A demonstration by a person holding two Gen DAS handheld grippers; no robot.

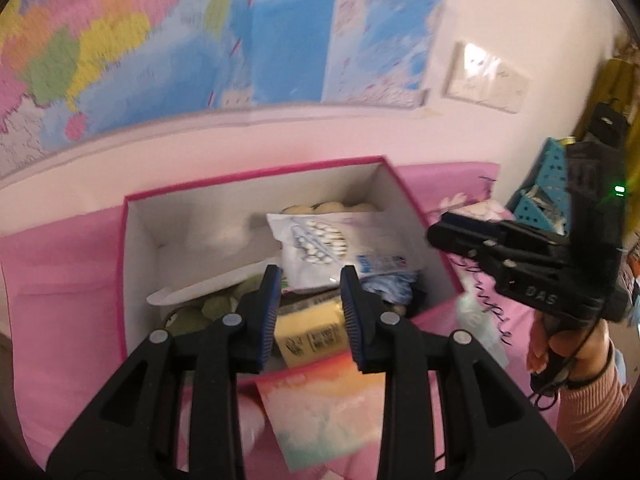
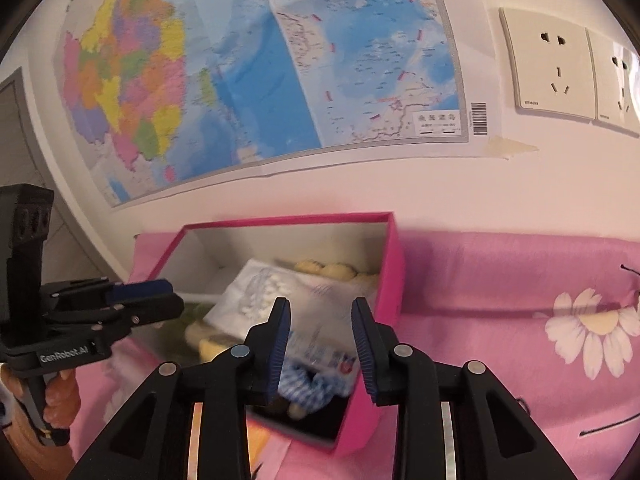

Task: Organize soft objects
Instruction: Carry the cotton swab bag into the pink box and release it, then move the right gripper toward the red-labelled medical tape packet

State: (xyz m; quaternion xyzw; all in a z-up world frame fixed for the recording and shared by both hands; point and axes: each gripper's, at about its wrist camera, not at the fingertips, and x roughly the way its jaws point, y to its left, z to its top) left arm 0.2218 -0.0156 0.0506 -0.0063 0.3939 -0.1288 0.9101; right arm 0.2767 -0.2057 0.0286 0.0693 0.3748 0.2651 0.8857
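A pink box (image 1: 256, 176) with a white inside stands open on a pink floral cloth (image 2: 520, 280), close to a wall that carries a large coloured map (image 2: 260, 60). Inside the box, a white plastic packet of cotton swabs (image 1: 320, 244) lies on top, tilted. Behind it, against the far wall of the box, sits something pale yellow and rounded (image 2: 324, 268) — too blurred to name. Beneath the packet are a yellow packet with printed labels (image 1: 310, 332), a green soft item (image 1: 212, 304) at the left, and a blue-and-white checked fabric piece (image 2: 316, 384) at the near right corner.

The left gripper (image 1: 308, 304) hovers over the near edge of the box, its blue pads apart with nothing pressed between them. The right gripper (image 2: 320, 336) hangs above the box's right end, its jaws likewise parted and empty.

The left wrist view alone shows a pastel rainbow-coloured packet (image 1: 324, 408) lying on the cloth just in front of the box, a turquoise perforated basket (image 1: 548, 184) to the right, and the person's hand (image 1: 560, 348) gripping the right tool's handle. The right wrist view alone shows wall sockets (image 2: 552, 64) clearly — and a white daisy print (image 2: 592, 328) on the cloth.
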